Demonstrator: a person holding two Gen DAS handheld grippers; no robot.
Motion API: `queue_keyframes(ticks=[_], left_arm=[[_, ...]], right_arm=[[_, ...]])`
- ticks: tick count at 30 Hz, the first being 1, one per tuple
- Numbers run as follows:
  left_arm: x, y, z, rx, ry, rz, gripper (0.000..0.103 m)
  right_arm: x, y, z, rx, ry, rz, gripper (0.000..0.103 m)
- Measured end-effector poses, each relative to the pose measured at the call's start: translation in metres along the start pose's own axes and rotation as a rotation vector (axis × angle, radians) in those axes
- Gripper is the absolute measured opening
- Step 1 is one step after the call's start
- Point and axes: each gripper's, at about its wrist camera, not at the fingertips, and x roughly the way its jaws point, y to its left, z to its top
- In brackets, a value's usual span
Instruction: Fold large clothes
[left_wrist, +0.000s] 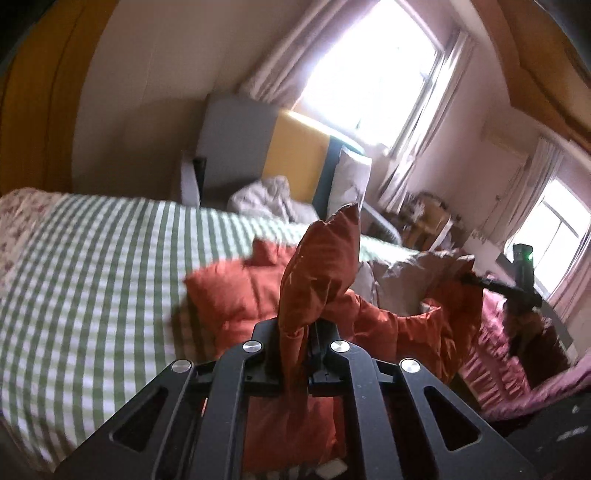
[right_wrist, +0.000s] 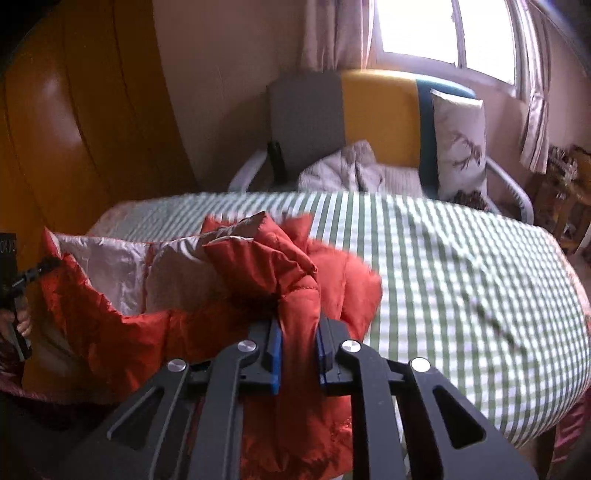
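Looking along the left gripper (left_wrist: 295, 332) first: clamping tight on a fold of one orange puffer jacket (left_wrist: 236, 291), a peak of fabric standing up right between the narrow jaws and poking above them. Spilling away from the tool, the rest of the jacket, part draping over the near edge of the green-checked bed (left_wrist: 92, 266), pale lining showing to the right. Showing far right, the right gripper (left_wrist: 517, 288), pinching the jacket's other end, stretched between two tools. Sitting beyond the bed, one multicoloured armchair (left_wrist: 258, 147) carrying one grey garment (left_wrist: 266, 199) and one pillow (left_wrist: 351, 177); glaring behind, two windows. Switching to the right wrist view: right gripper (right_wrist: 297, 347) squeezing a thick orange roll between two blue pads (right_wrist: 274, 354), jaws held slightly apart by the bulk. Bunching just ahead and to the left of the tool, the same jacket (right_wrist: 258, 266), silver lining open. Peeking in at far left, the left gripper (right_wrist: 22, 277), gripping the jacket's edge.
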Motion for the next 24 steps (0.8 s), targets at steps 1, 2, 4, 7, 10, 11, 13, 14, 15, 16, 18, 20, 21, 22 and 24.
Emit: queue_keyframes(ticks=[1, 2, 4, 7, 10, 11, 13, 14, 15, 16, 18, 20, 21, 22, 24], left_arm=[[0.004, 0.003, 0.01, -0.002, -0.016, 0.002, 0.006], [0.009, 0.007, 0.019, -0.003, -0.025, 0.008, 0.006], [0.025, 0.018, 0.037, -0.027, -0.034, 0.012, 0.006], [0.052, 0.036, 0.055, -0.056, -0.036, 0.039, 0.006], [0.087, 0.06, 0.066, -0.111, -0.002, 0.067, 0.006], [0.1, 0.068, 0.068, -0.135, 0.015, 0.074, 0.006], [0.122, 0.081, 0.069, -0.166, 0.044, 0.098, 0.006], [0.133, 0.086, 0.069, -0.175, 0.061, 0.109, 0.006], [0.143, 0.09, 0.068, -0.178, 0.077, 0.129, 0.006], [0.157, 0.098, 0.067, -0.196, 0.098, 0.149, 0.006], [0.173, 0.107, 0.065, -0.211, 0.122, 0.176, 0.006], [0.187, 0.119, 0.06, -0.246, 0.148, 0.198, 0.006], [0.192, 0.122, 0.059, -0.249, 0.156, 0.209, 0.006], [0.199, 0.125, 0.058, -0.244, 0.17, 0.231, 0.006], [0.216, 0.134, 0.052, -0.267, 0.212, 0.257, 0.006]], right_arm=[[0.002, -0.001, 0.008, 0.009, -0.015, -0.004, 0.013], [0.006, -0.002, 0.015, 0.014, -0.024, -0.01, 0.012], [0.017, -0.01, 0.03, 0.035, -0.038, -0.023, 0.012], [0.042, -0.025, 0.052, 0.087, -0.045, -0.037, 0.012], [0.074, -0.041, 0.068, 0.139, -0.033, -0.055, 0.011], [0.088, -0.048, 0.072, 0.162, -0.022, -0.061, 0.011], [0.117, -0.059, 0.078, 0.196, 0.011, -0.084, 0.011], [0.126, -0.063, 0.078, 0.21, 0.024, -0.09, 0.011], [0.14, -0.068, 0.077, 0.225, 0.044, -0.1, 0.011], [0.152, -0.072, 0.077, 0.231, 0.057, -0.114, 0.011], [0.175, -0.081, 0.076, 0.257, 0.089, -0.133, 0.011], [0.194, -0.088, 0.075, 0.27, 0.112, -0.152, 0.011], [0.203, -0.092, 0.074, 0.281, 0.126, -0.159, 0.011], [0.211, -0.095, 0.072, 0.288, 0.141, -0.163, 0.011], [0.23, -0.103, 0.067, 0.298, 0.177, -0.18, 0.011]])
